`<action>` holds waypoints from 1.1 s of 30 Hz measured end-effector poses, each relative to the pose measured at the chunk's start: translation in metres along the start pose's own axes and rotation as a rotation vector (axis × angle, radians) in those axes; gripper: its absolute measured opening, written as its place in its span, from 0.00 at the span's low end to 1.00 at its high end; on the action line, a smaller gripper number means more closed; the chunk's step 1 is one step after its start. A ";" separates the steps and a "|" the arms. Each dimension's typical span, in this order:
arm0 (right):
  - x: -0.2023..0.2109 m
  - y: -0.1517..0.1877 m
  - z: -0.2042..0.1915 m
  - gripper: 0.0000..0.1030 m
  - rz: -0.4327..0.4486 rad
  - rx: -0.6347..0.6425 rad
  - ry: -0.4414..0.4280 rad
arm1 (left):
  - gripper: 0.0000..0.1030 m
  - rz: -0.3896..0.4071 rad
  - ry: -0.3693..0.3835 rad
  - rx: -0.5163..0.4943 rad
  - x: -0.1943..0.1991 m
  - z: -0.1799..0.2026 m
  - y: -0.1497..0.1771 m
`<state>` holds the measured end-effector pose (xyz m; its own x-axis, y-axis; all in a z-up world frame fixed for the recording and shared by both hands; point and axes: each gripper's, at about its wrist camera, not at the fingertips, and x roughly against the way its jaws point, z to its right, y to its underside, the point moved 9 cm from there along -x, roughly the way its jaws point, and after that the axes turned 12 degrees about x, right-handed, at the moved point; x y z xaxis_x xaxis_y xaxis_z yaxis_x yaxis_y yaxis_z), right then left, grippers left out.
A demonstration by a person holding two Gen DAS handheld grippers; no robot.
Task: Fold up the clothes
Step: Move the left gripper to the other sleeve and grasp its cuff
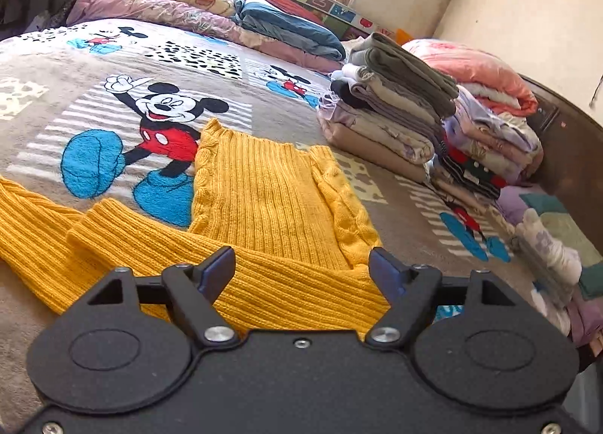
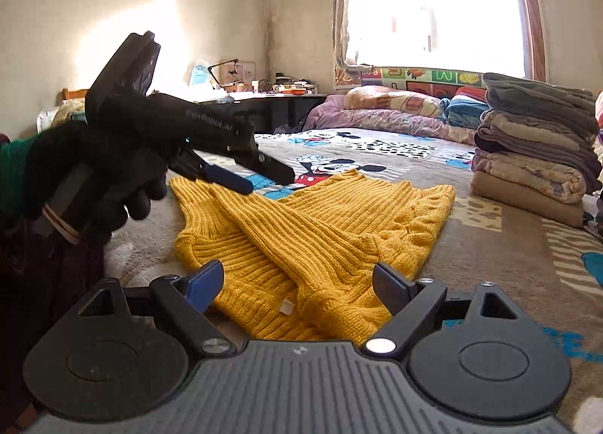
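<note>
Right wrist view: yellow sweater (image 2: 324,230) on the bed (image 2: 490,264), sleeves crossed inward; final folds remain.
Done: folded stack (image 2: 535,147) alongside.
Tools: left tool (image 2: 264,179) and right tool (image 2: 297,283) both spread, empty.

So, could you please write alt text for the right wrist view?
A yellow knit sweater lies partly folded on a cartoon-print blanket, between the open right gripper and the open left gripper held in a black-gloved hand. Folded clothes are stacked at right.

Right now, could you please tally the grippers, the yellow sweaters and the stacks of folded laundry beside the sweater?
Grippers: 2, the left gripper and the right gripper
Yellow sweater: 1
Stack of folded laundry: 1
Total: 4
</note>
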<state>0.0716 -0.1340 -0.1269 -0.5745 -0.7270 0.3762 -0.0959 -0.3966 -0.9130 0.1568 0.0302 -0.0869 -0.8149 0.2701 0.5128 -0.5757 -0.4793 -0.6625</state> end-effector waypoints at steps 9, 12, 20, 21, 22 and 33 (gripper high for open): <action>-0.018 0.019 -0.036 0.91 -0.174 0.167 -0.021 | 0.77 0.037 -0.042 0.121 0.020 -0.031 -0.002; -0.009 0.006 -0.041 0.86 -0.111 0.239 0.027 | 0.77 0.056 -0.058 0.239 0.025 -0.053 -0.009; -0.025 0.025 -0.052 0.93 -0.230 0.236 -0.065 | 0.71 0.070 -0.028 0.526 0.027 -0.094 -0.012; -0.022 0.024 -0.052 0.91 -0.224 0.228 -0.071 | 0.68 0.075 -0.017 0.555 0.027 -0.099 -0.012; -0.020 0.022 -0.051 0.86 -0.216 0.226 -0.072 | 0.66 0.075 -0.001 0.585 0.027 -0.102 -0.012; -0.033 0.014 -0.034 0.88 -0.172 0.168 -0.049 | 0.45 0.095 -0.035 0.658 0.016 -0.126 -0.011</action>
<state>0.0621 -0.0965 -0.1579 -0.5210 -0.6653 0.5347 -0.0503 -0.6015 -0.7973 0.1411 0.1453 -0.1404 -0.8508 0.1797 0.4937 -0.3316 -0.9126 -0.2393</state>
